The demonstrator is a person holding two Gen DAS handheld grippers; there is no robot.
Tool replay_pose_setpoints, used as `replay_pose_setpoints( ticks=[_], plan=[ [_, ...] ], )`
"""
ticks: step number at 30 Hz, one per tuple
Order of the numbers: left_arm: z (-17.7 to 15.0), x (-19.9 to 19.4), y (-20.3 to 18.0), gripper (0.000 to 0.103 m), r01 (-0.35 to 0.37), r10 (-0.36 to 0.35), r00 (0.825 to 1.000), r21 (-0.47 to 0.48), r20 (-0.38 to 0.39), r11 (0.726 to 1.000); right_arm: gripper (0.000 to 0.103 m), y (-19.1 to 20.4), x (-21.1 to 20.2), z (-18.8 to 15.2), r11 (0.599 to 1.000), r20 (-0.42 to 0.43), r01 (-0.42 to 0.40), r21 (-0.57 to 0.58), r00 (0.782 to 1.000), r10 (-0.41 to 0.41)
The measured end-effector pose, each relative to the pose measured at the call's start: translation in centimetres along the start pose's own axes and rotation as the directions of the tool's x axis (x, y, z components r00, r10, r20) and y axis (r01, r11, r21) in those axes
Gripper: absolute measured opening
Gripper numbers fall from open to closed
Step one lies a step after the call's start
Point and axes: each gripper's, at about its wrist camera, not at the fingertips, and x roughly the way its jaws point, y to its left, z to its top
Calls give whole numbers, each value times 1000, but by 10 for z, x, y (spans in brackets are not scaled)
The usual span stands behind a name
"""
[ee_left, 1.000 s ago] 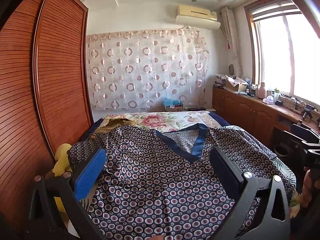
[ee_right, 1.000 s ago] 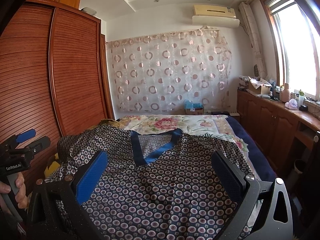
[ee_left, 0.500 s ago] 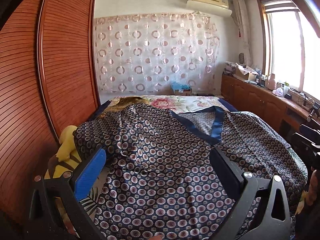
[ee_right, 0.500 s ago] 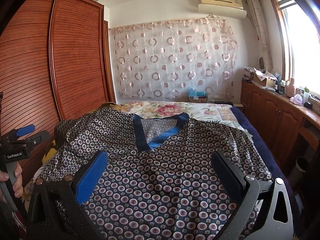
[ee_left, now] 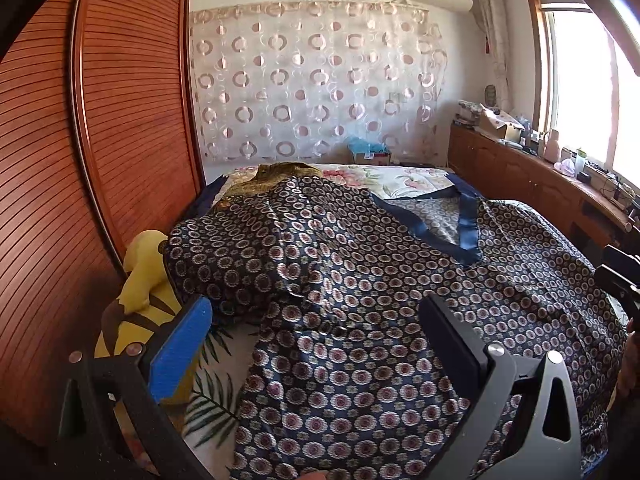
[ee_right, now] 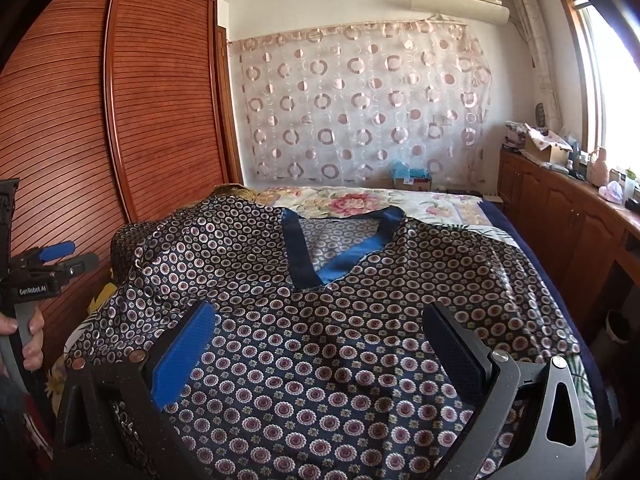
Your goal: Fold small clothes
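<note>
Nearest, the left gripper (ee_left: pixel 316 340) hovers over the lower left part of a dark navy, satiny V-neck top printed with small round medallions (ee_left: pixel 400 300), its fingers spread wide and gripping nothing. The right gripper (ee_right: pixel 320 344) hangs above the garment's middle, its fingers likewise wide apart and empty. The top lies spread front-up across the floral-sheeted bed (ee_right: pixel 440 208), blue neckband (ee_right: pixel 340 268) pointing away. A yellow plush toy (ee_left: pixel 140 280) sits beside the left sleeve, against the slatted wooden wardrobe (ee_left: pixel 132 120).
</note>
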Motion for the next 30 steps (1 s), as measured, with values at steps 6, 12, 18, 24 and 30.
replay_pose_setpoints(
  ticks=[6,12,18,24,30],
  plan=[
    [6,20,39,103,-17,16,999,-24,-46,1000,103,7,27,-1,996,-79,-79,-38,994,76],
    [8,35,78,91,-10,5,998,-75,-68,997,103,14,37,2,989,-119,-137,-62,984,129],
    [13,63,112,70,3,-21,993,-148,-116,989,103,16,42,3,982,-146,-168,-87,977,154],
    [7,103,127,66,-22,-8,983,-164,-181,986,103,15,47,-5,978,-167,-191,-81,970,176],
    [-4,118,137,66,5,-45,980,-202,-195,979,103,15,50,-5,976,-167,-197,-95,970,179]
  ],
)
